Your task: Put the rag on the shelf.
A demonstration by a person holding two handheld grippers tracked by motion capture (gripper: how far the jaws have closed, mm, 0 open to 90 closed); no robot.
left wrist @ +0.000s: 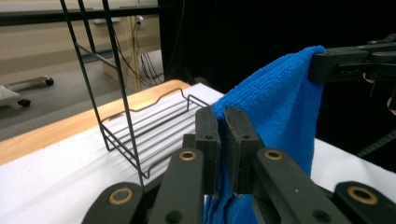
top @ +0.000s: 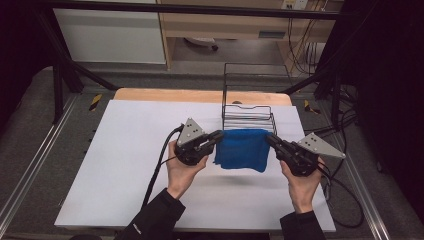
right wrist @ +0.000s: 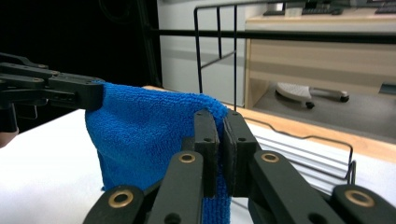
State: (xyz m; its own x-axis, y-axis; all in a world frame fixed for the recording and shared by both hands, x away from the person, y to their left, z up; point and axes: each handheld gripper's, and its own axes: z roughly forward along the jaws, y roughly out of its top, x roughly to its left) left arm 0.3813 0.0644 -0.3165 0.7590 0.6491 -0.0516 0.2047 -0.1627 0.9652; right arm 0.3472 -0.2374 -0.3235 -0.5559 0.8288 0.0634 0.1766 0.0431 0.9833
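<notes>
Cloth (top: 243,149) held aloft, spread between left gripper (top: 218,136) and right gripper (top: 270,139); jaws clamped on top corners, likely for hanging on rack (top: 248,107).

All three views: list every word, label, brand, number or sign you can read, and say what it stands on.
None can be read.
Pale label on the wooden cabinet: too blurred.
Small mark on the person's dark sleeve: too small.
Blue terry cloth, black wire rack, left gripper, right gripper: no text.
</notes>
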